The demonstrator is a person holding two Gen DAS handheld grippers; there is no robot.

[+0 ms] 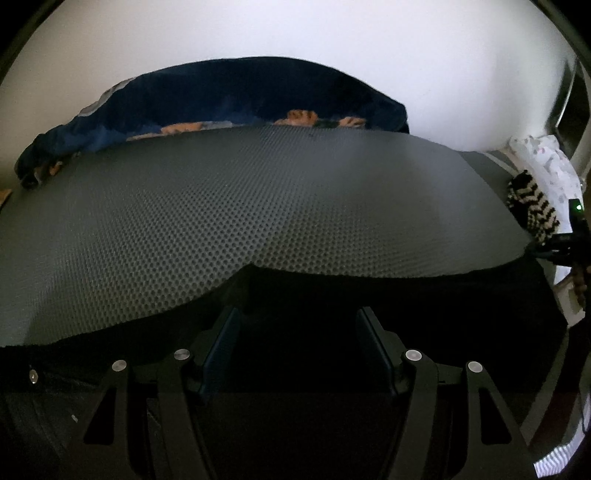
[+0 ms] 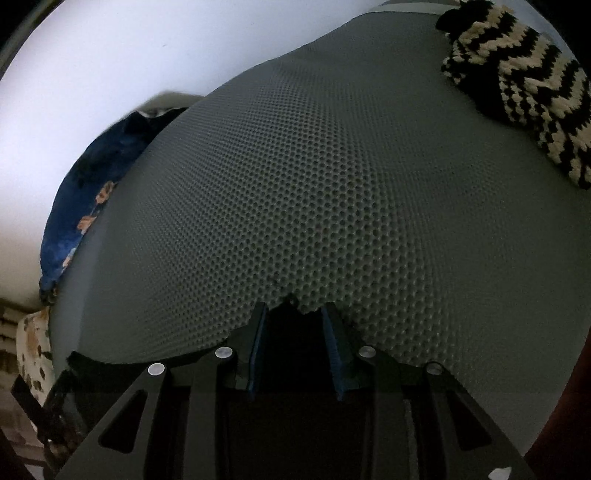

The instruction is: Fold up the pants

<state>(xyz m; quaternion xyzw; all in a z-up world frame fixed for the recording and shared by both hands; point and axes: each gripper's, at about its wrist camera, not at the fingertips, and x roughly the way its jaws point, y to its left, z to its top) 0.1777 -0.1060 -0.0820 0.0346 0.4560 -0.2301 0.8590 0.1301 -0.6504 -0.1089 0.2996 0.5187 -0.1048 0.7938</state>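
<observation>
Left wrist view: we see the left hand-held gripper (image 1: pixel 298 314) tilted steeply down with its jaws spread wide and nothing visibly pinched, hanging over the black pants (image 1: pixel 369 288), whose ragged edge crosses the near side of the grey honeycomb mat (image 1: pixel 258 206). Beyond that edge the mat lies bare up to a blue floral cloth (image 1: pixel 221 96) against the white wall (image 1: pixel 295 29), with a black-and-cream knit piece (image 2: pixel 517 85) at the far right. The right hand-held gripper (image 2: pixel 293 308) also points down, jaws narrowly apart with dark pants cloth between them; we cannot tell whether they grip it.
</observation>
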